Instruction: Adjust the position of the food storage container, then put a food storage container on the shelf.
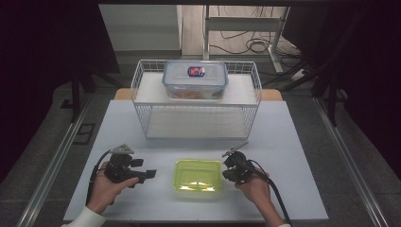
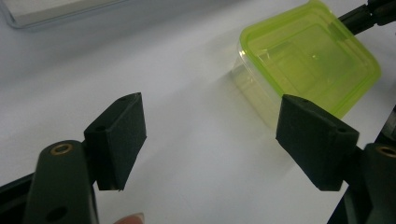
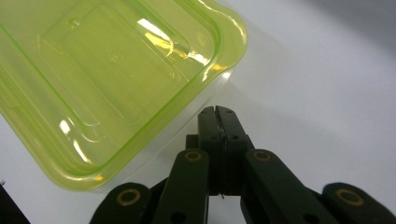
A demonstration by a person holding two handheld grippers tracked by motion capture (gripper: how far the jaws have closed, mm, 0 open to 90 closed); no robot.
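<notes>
A: So, which step do you think is in hand here?

B: I judge it is the approach to the green container (image 1: 197, 175). It sits on the tabletop (image 1: 293, 142) near the person's edge, between the two hands, and nothing holds it yet. In the high view the left hand-held gripper (image 1: 150, 174) is at 9 o'clock from it, a little apart. The right hand-held gripper (image 1: 226, 166) is at 3 o'clock, just beside its wall.

A: How do the jaws stand?

B: On the left hand-held gripper (image 2: 210, 140) the two black pads are wide apart, with only bare tabletop between them. The right hand-held gripper (image 3: 215, 112) has its jaws pressed flat together and grips nothing; its tip points at the container's near corner. I cannot tell if the tip touches the wall.

A: And what does the next move call for?

B: Probably the left one must come closer so that the open jaws go around the rim, while the closed right tip steadies or pushes the box. The wire basket (image 1: 142, 94) at 12 o'clock, already carrying a clear lidded box (image 1: 195, 79), may be where it goes, but that is a guess.

A: How does the container look?

B: It is a rounded rectangle of translucent lime-green plastic (image 3: 116, 70) with a paler, clear wall below. The top is glossy, with stepped relief, and it seems empty.
</notes>
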